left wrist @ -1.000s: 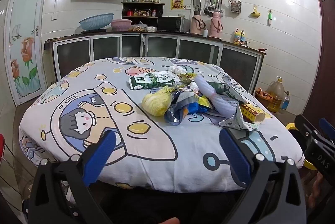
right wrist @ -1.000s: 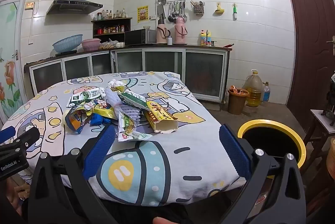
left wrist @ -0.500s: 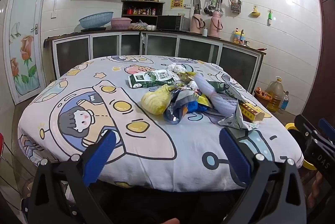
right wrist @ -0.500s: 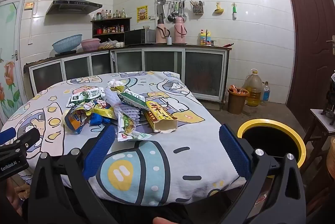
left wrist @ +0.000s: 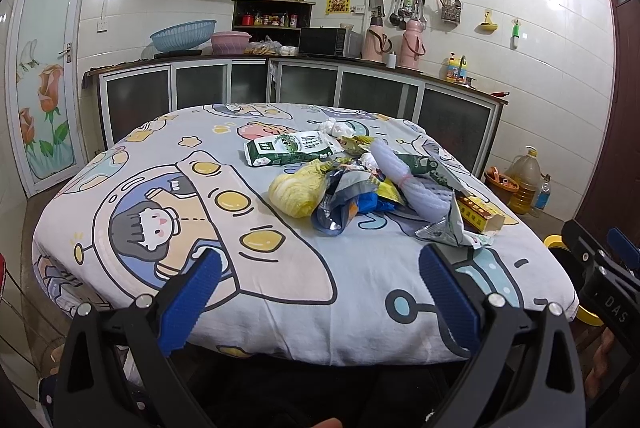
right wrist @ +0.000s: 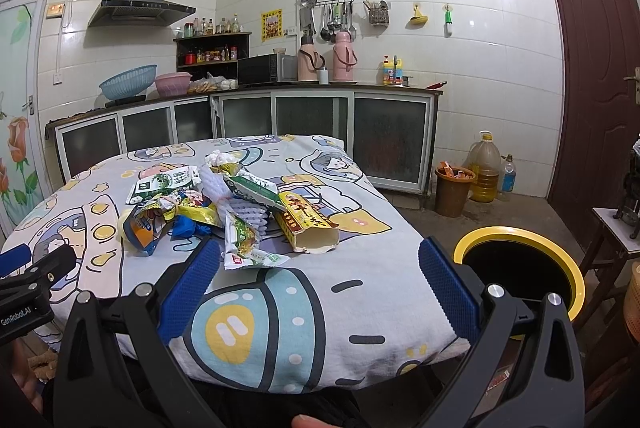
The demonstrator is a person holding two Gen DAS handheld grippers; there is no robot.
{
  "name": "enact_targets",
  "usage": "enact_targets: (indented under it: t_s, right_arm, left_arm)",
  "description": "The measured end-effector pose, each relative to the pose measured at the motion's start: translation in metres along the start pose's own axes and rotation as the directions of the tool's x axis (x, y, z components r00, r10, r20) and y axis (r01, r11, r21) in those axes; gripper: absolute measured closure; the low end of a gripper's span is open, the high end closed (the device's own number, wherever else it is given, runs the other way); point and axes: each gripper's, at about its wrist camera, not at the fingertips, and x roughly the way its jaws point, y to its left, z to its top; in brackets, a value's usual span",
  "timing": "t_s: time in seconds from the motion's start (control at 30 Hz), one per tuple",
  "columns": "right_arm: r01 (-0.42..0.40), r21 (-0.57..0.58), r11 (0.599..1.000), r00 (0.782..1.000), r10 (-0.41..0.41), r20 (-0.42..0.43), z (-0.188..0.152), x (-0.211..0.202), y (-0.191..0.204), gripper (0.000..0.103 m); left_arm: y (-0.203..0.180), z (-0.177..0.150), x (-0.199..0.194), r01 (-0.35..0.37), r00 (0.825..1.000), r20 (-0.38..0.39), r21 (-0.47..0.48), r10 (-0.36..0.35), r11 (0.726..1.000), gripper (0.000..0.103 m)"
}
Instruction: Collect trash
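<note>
A heap of trash lies on the table's right half: a yellow crumpled bag (left wrist: 295, 191), a green-and-white packet (left wrist: 290, 148), white foam netting (left wrist: 412, 184), a yellow-red carton (left wrist: 478, 215) and wrappers. In the right wrist view the carton (right wrist: 308, 224) and a green wrapper (right wrist: 244, 240) lie nearest. My left gripper (left wrist: 320, 292) is open and empty above the table's near edge. My right gripper (right wrist: 320, 286) is open and empty, near the table's front right. A yellow-rimmed black bin (right wrist: 520, 268) stands on the floor right of the table.
The round table (left wrist: 160, 196) has a cartoon cloth. Kitchen cabinets (left wrist: 304, 84) line the far wall. An orange bucket (right wrist: 454, 188) and oil bottles (right wrist: 486, 168) stand on the floor. A small side table (right wrist: 616, 232) stands at the right by the brown door.
The left wrist view has risen slightly over the table edge, so the trash sits a little lower and nearer. The right gripper is almost still. Both stay open.
</note>
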Motion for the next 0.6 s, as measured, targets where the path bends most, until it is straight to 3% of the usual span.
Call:
enact_targets:
  t_s: [0.6]
  right_arm:
    - [0.005, 0.004, 1.0, 1.0, -0.005, 0.0, 0.0022, 0.0011, -0.0005, 0.007]
  left_arm:
    - [-0.0021, 0.0045, -0.0021, 0.011, 1.0, -0.01, -0.012, -0.012, 1.0, 0.008]
